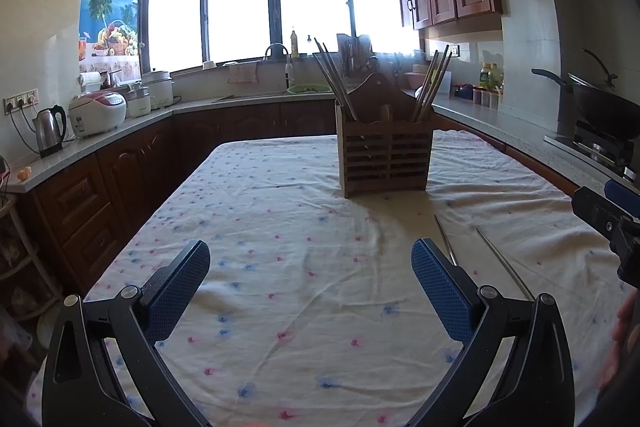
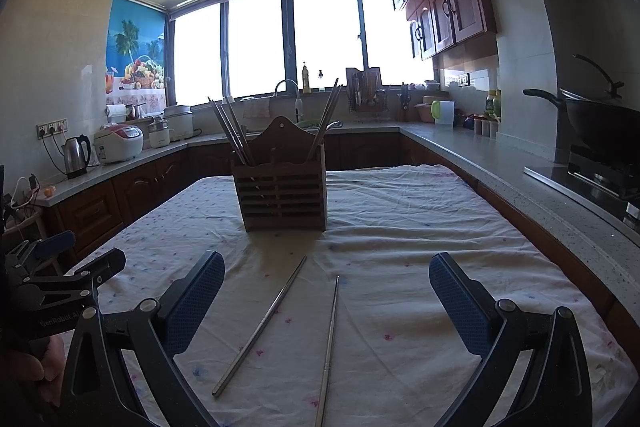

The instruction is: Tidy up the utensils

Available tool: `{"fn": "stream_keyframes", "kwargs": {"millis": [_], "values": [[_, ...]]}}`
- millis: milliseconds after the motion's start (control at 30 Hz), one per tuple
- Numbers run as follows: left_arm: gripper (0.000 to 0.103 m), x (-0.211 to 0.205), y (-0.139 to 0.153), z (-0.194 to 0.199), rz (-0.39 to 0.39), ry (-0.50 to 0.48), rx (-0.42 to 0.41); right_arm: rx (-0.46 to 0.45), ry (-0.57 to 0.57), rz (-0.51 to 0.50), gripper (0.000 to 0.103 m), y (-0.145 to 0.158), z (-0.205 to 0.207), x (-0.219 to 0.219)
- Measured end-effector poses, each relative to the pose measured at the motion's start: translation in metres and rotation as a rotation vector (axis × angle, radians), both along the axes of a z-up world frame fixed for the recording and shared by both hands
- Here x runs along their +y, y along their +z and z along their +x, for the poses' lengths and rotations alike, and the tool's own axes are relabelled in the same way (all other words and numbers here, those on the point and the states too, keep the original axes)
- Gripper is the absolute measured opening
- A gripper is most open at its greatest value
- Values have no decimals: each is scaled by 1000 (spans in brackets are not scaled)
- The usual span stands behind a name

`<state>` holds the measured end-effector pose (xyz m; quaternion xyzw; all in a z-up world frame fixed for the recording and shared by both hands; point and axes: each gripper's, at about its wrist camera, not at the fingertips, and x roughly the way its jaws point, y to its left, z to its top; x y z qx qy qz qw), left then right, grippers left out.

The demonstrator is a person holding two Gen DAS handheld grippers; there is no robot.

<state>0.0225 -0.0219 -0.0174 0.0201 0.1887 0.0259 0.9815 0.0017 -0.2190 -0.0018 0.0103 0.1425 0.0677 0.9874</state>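
Two metal chopsticks [image 2: 300, 323] lie on the desk [image 2: 400, 267] between my spread right tool [image 2: 326, 307], long axes running near-to-far toward the wooden holder [image 2: 280, 193]; my left tool [image 1: 310, 287], also spread and empty, sits farther left.

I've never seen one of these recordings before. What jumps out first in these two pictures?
Probably the wooden utensil holder standing mid-table on the flowered tablecloth, with chopsticks fanning out of its left and right compartments. Nearer the camera, two metal chopsticks lie loose on the cloth, apart from each other, between the open blue-padded fingers of the right hand-held gripper. The left hand-held gripper is open too, with nothing in it.
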Motion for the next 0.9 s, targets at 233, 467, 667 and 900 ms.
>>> {"fn": "stream_keyframes", "kwargs": {"millis": [233,467,667,900], "values": [[103,-1,-1,2,3,-6,6,7,1,5,103,0,4,0],[103,-1,-2,4,-1,-10,16,9,2,6,103,0,4,0],[103,0,-4,7,-10,-13,35,14,-2,9,103,-2,7,-1],[103,1,-5,11,-20,-24,56,35,-8,20,103,-5,11,-4]]}}
